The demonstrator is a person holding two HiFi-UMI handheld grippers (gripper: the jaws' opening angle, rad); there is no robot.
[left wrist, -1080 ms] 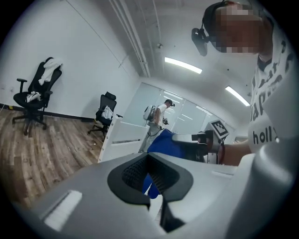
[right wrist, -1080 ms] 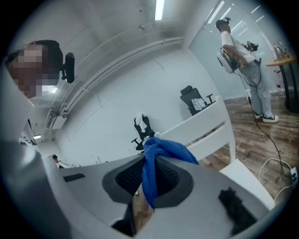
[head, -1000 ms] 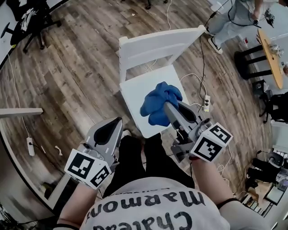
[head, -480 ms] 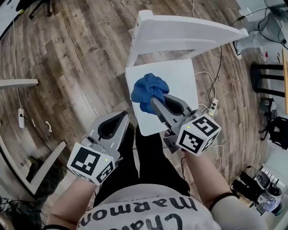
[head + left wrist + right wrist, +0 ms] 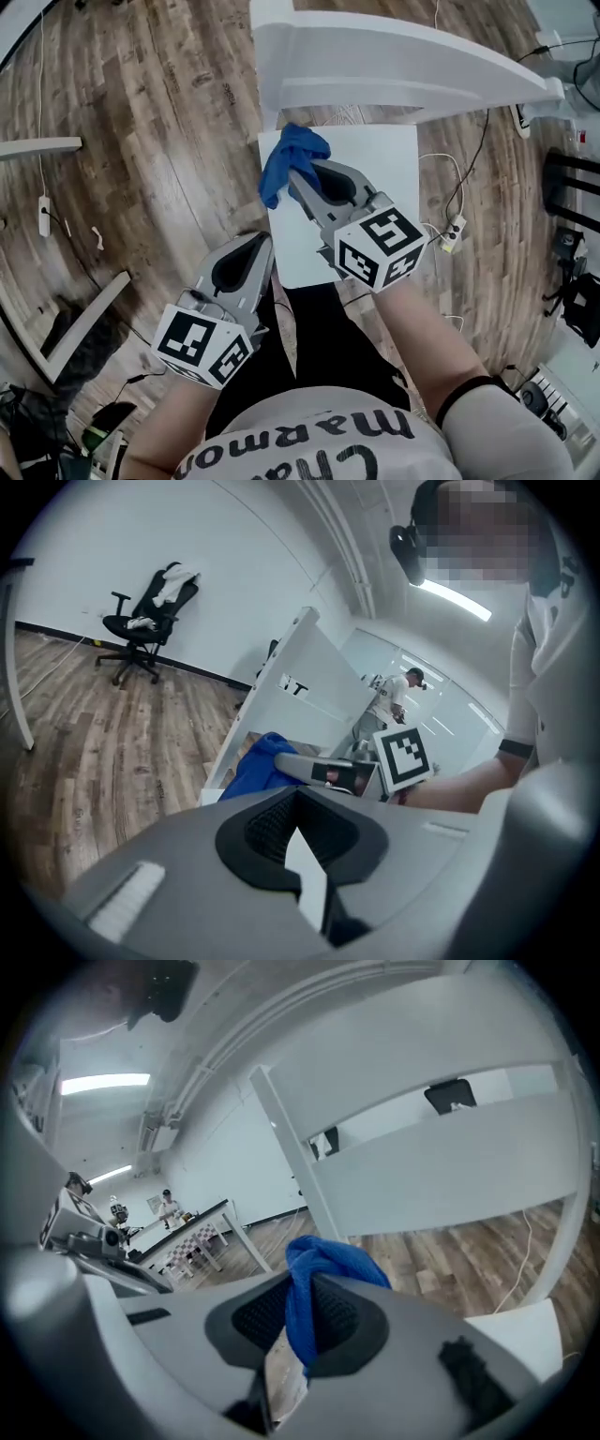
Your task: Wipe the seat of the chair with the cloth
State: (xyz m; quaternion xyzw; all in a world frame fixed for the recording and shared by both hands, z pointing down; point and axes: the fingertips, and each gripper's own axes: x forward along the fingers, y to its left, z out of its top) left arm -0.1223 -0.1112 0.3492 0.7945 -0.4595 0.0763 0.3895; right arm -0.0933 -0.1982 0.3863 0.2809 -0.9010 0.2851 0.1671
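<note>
The white chair's seat [image 5: 375,197] lies below me in the head view, its backrest [image 5: 394,70] at the top. A blue cloth [image 5: 284,159] sits bunched at the seat's far left corner, hanging a little over the left edge. My right gripper [image 5: 298,178] is shut on the blue cloth [image 5: 314,1283], which pokes up between the jaws in the right gripper view. My left gripper [image 5: 246,255] is shut and empty, off the seat's near left side above the floor. The left gripper view shows the cloth [image 5: 251,766] and the right gripper [image 5: 323,771] ahead.
Wood plank floor [image 5: 150,141] surrounds the chair. A power strip [image 5: 453,234] with cables lies right of the seat. My legs in black trousers [image 5: 309,347] stand at the seat's near edge. A white table leg [image 5: 37,145] reaches in at the left. An office chair [image 5: 145,621] stands by the far wall.
My right gripper has dragged the cloth from the seat's middle to its far left corner. The left gripper stayed near my left leg. My head has moved closer over the chair.
</note>
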